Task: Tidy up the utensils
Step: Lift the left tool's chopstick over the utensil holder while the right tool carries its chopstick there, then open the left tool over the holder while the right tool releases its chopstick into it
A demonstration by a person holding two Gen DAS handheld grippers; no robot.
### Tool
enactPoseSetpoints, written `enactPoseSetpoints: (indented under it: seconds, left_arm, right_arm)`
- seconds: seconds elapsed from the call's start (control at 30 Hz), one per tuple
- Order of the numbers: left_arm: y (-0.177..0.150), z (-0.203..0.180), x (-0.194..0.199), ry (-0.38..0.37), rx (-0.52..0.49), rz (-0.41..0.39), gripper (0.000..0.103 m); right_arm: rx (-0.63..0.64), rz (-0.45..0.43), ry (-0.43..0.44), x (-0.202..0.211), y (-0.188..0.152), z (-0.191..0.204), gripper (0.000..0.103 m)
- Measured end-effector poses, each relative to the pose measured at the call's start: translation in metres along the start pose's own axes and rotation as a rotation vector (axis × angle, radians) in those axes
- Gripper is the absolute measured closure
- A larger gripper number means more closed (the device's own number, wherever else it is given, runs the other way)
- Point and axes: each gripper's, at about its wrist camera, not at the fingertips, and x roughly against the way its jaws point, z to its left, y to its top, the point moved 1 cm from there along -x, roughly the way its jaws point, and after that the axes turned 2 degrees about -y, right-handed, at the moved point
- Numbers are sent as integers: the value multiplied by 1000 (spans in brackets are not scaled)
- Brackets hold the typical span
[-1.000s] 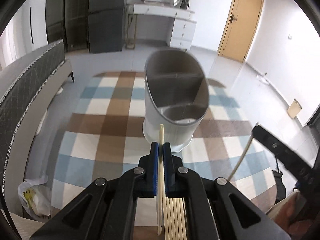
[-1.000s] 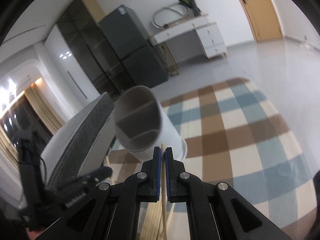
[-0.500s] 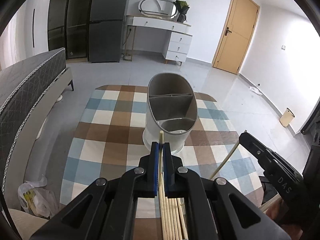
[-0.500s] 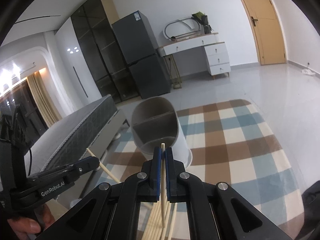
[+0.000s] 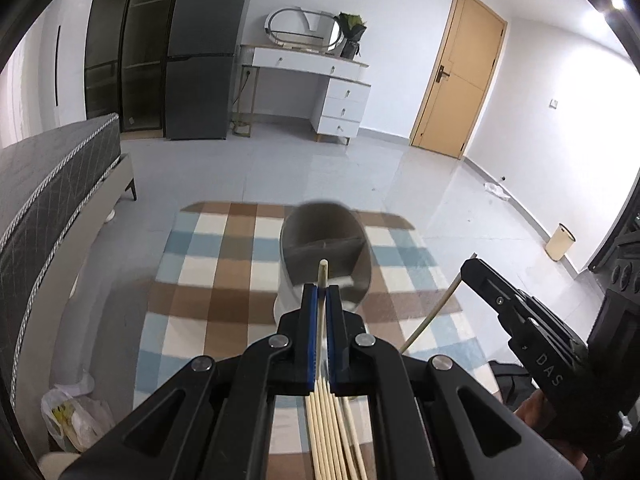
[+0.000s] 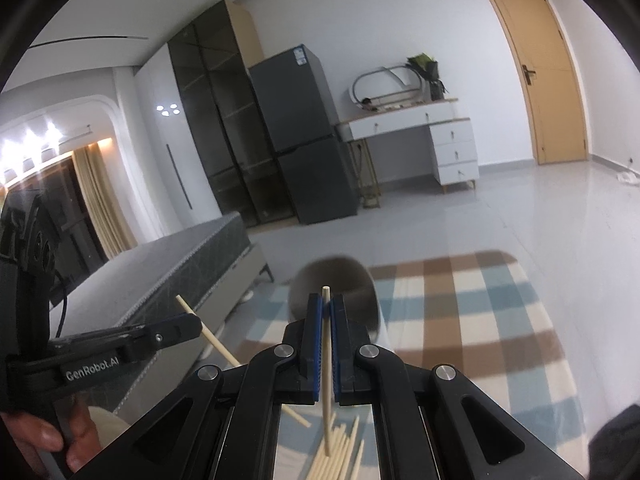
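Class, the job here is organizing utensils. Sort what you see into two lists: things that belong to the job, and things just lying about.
Belongs to the job:
left tongs, shut on a chopstick
right tongs, shut on another chopstick
loose chopsticks
grey utensil holder

Just lying about:
plastic bag
small bin
checked rug

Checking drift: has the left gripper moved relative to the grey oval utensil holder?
Yes. The left gripper has pulled back; the grey oval utensil holder looks smaller against the checked rug.

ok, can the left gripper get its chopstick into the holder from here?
Probably yes. The left gripper is shut on a chopstick, and the grey divided utensil holder stands ahead with its mouth open and nothing between. The right gripper is off to the side.
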Motion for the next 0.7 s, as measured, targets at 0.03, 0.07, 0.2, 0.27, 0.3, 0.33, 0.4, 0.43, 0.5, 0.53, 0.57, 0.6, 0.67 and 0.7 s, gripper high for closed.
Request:
enactPoseSetpoints:
  seconds: [0.03, 0.07, 0.2, 0.27, 0.3, 0.33, 0.4, 0.43, 0.5, 0.53, 0.57, 0.6, 0.67, 0.7]
  left_arm:
    - [6, -1, 3, -8, -3, -8, 103]
    - [11, -1, 5, -10, -7, -19, 103]
    - [44, -3, 18, -39, -10, -60, 103]
    - [59, -2, 20, -46, -2, -76, 103]
    - [67, -3, 21, -49, -2, -86, 103]
    - [73, -3, 21, -53, -3, -94, 103]
    - [86, -4, 20, -52, -11, -111, 103]
    - [91, -3, 18, -56, -9, -118, 103]
    - [101, -3, 12, -53, -17, -133, 103]
    - [104, -3, 8, -49, -23, -137, 103]
    - [105, -1, 5, -46, -27, -140, 103]
    - [109, -1, -2, -42, -35, -139, 103]
    - [110, 1, -12, -36, -42, -137, 103]
    - [111, 3, -21, -31, -46, -132, 103]
  right_arm:
    - [7, -10, 4, 0, 7, 0, 100]
    - [15, -21, 8, 0, 14, 1, 100]
    - [54, -71, 17, 0, 47, 5, 100]
    - [69, -98, 29, -1, 66, 8, 100]
    - [79, -113, 37, -3, 77, 9, 100]
    - [87, -123, 40, -3, 84, 11, 100]
    - [102, -142, 47, -9, 101, 15, 100]
    - [104, -147, 52, -12, 106, 16, 100]
    - [114, -165, 62, -21, 118, 19, 100]
    - [122, -172, 63, -24, 121, 20, 100]
    - [132, -180, 63, -31, 124, 22, 100]
    - [140, -184, 63, -36, 125, 23, 100]
    - [147, -194, 54, -47, 125, 22, 100]
    - [144, -196, 59, -54, 125, 21, 100]
